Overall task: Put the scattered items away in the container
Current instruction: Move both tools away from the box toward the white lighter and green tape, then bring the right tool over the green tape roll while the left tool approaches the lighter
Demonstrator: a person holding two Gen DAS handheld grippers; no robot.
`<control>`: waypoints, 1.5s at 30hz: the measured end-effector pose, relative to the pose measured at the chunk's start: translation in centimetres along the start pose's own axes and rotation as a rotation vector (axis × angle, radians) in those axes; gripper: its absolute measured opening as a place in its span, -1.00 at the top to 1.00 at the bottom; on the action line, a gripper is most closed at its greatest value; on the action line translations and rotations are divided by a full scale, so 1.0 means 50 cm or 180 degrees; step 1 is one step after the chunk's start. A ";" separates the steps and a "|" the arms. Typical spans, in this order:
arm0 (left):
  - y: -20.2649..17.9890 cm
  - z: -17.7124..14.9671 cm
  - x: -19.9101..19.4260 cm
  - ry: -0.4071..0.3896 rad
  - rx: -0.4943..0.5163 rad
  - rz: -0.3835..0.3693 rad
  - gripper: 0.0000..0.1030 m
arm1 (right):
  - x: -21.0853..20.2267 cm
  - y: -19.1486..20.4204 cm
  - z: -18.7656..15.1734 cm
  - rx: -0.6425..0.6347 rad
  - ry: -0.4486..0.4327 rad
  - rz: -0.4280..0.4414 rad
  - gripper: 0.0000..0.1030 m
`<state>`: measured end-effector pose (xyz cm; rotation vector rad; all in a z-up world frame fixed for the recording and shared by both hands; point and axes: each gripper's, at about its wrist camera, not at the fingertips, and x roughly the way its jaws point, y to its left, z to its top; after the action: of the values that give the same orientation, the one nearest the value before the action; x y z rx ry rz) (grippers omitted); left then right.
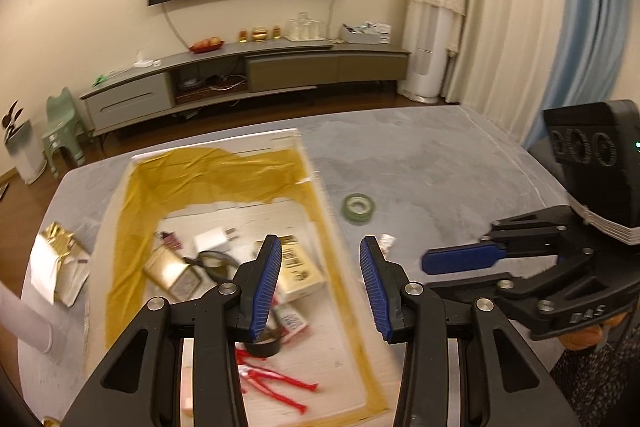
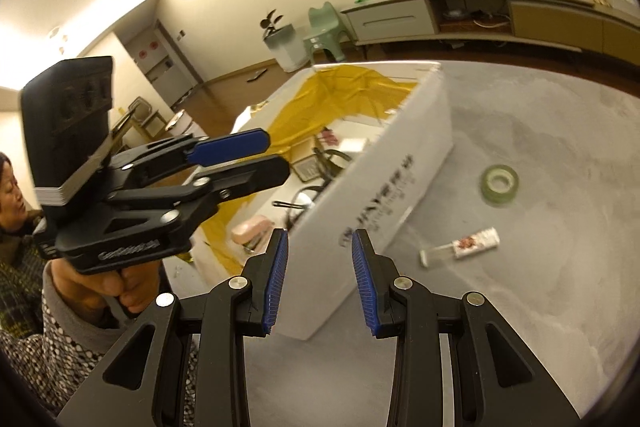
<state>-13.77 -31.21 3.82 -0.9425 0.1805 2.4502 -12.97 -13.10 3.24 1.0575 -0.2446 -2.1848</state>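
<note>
Grey cloth covers the table [image 1: 420, 155], and on it sits one white box [image 2: 384, 195] lined with yellow fabric [image 1: 208, 175]. Two grippers are up, both empty! Left gripper [image 1: 320, 287] hangs over the box's right wall, fingers spread wide. Right gripper [image 2: 320, 279] points at the box's outer side, fingers wide too. Still out on the cloth: one roll of green tape [image 1: 358, 207] right of the box, and one small clear bottle [image 2: 460, 247] lying on its side nearer the grippers, the two well apart. One gold packet [image 1: 60, 267] lies left of the box. Inside, a jumble: glasses [image 1: 212, 261], a red item [image 1: 276, 383], several packets, too blurred to count exactly.
</note>
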 end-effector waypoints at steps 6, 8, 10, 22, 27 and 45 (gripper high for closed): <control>-0.073 0.004 0.019 0.0054 0.0200 -0.0178 0.17 | -0.007 -0.076 -0.011 0.0255 0.0023 -0.0325 0.31; -0.092 0.005 0.030 0.0094 0.0248 -0.0214 0.17 | -0.001 -0.101 -0.015 0.0333 0.0045 -0.0447 0.31; -0.106 0.006 0.040 0.0126 0.0279 -0.0234 0.17 | 0.008 -0.124 -0.018 0.0407 0.0070 -0.0533 0.31; -0.098 0.002 0.047 0.0185 0.0140 -0.0264 0.17 | 0.138 -0.182 -0.014 0.0230 0.0175 -0.1086 0.31; -0.104 0.002 0.052 0.0211 0.0185 -0.0276 0.17 | 0.162 -0.160 -0.024 -0.0245 0.0354 -0.1315 0.32; -0.090 0.016 0.036 0.0117 0.0108 -0.0323 0.12 | 0.168 -0.278 0.098 0.0155 0.0450 -0.1481 0.32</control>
<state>-13.11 -26.33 3.46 -0.9591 0.1818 2.3314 -27.25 -8.84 -4.89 1.4001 0.0180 -2.5020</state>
